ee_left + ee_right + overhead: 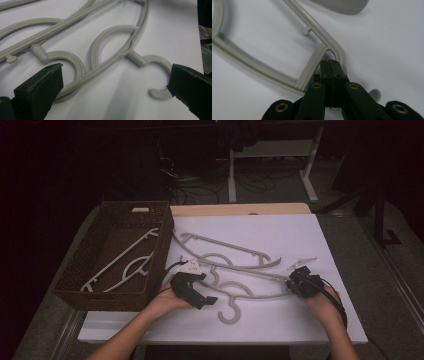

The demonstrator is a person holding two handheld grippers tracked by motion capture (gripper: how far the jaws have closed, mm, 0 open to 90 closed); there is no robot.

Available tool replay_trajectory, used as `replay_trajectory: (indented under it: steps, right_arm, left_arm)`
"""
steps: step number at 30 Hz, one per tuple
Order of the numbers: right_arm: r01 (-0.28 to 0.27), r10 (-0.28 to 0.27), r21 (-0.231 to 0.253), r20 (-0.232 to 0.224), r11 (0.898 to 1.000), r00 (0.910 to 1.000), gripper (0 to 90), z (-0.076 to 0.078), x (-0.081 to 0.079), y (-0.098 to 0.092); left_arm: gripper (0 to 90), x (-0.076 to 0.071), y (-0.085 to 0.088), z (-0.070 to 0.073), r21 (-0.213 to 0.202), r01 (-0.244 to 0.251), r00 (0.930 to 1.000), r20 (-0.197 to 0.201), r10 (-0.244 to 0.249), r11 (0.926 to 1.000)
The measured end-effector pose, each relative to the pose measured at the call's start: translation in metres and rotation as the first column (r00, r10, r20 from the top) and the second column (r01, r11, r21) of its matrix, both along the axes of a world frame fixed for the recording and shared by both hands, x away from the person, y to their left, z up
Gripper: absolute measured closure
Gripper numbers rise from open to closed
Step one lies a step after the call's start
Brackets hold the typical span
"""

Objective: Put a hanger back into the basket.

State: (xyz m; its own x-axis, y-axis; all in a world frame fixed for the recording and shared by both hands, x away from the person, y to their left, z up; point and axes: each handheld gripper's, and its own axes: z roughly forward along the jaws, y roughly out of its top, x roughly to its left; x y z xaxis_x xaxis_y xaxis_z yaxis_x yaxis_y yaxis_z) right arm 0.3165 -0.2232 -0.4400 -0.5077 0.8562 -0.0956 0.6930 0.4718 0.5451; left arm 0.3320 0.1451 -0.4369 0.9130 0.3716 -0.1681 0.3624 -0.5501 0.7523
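Gripping the near hanger (240, 295) at its right end, the right gripper (296, 279) has its jaws pressed together at the corner where the shoulder bar meets the lower bar — in the right gripper view the pads (331, 68) are sitting right at that bend (329, 51), so the hold looks like a thin pinch. The left gripper (212, 301) is hovering with jaws apart at lower centre of the high view, the hook (160, 75) lying between them, untouched.

The hanger is lying flat on the white board (300, 235), lower centre, partly overlapping a second hanger (225, 251) above it. The basket (75, 280), far left, is already holding two more (125, 262).

Risks, as judged:
- Pinch at one tip — the hanger is likely to swing or slip out on lifting.
- Overlapping bars may be snagging; the second hanger could be dragged along.
- If the left jaws close off-centre, the hook may skate away across the board.
- A long hanger carried level may catch the basket rim.
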Motion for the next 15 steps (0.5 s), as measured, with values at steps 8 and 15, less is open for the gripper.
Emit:
replay_trajectory:
  steps: [8,15]
  right_arm:
    - [0.055,-0.054,-0.022,0.021,0.998,0.9983,89.1,-0.002,0.036,-0.006]
    - [0.081,-0.081,-0.006,0.036,0.997,0.9961,89.1,-0.003,0.054,-0.010]
  left_arm:
    - [0.0,0.000,0.000,0.000,0.002,0.003,1.0000,0.000,-0.003,1.0000]
    - [0.0,0.000,-0.001,-0.001,0.006,0.009,1.0000,-0.003,-0.009,0.9999]
